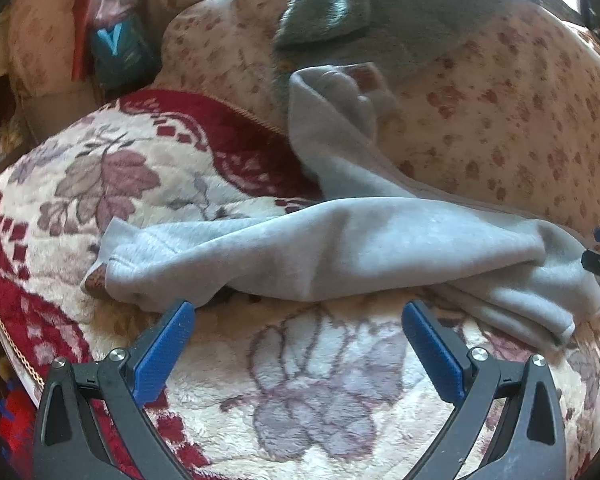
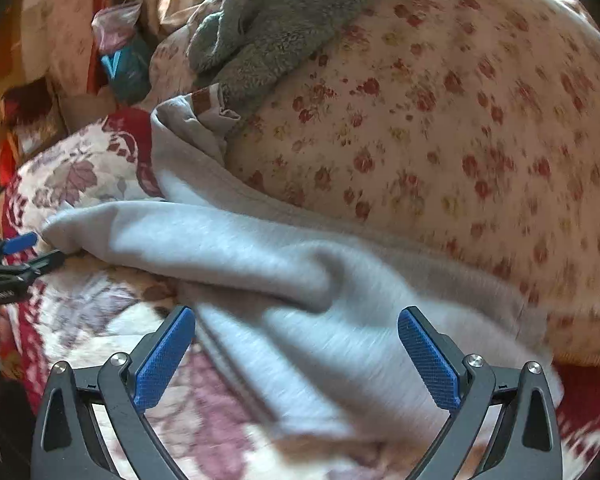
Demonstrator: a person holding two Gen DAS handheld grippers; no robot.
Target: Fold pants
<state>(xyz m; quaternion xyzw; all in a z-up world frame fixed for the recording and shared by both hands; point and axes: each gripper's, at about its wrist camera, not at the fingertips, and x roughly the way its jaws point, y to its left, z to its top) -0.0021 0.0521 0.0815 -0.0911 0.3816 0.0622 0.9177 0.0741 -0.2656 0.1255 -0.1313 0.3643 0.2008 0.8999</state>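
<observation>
a: where are the pants?
b: the grey pants (image 1: 340, 240) lie on a plush blanket (image 1: 148, 168) with red borders and mauve leaves, on what looks like a bed. one leg runs left to right across the near part of the left wrist view, its cuff at the left end. another part climbs far, up against a floral pillow (image 1: 500, 120).

a: and the left gripper?
b: the left gripper (image 1: 298, 312) hovers just near of the leg, its jaws spread wide and released – only blanket between the blue pads (image 1: 164, 348). the left pad's tip sits just beside the fabric's near edge; i cannot tell if it touches.

a: the right one?
b: the right gripper (image 2: 296, 320) is over the pants, jaws also wide and released, holding nothing. grey cloth fills the gap between its pads, blurred in the near part of that view. the pants' bunched end at the right of the left view lies just beside the right gripper's tip, which peeks in at that edge.

a: anything else around?
b: a grey-green fuzzy throw (image 2: 268, 32) is draped on the far top of the pillow. far left, a teal packet (image 1: 120, 52) with a pale v mark sits among clutter. in the right wrist view the left gripper shows at the left edge – near the leg's cuff end.
</observation>
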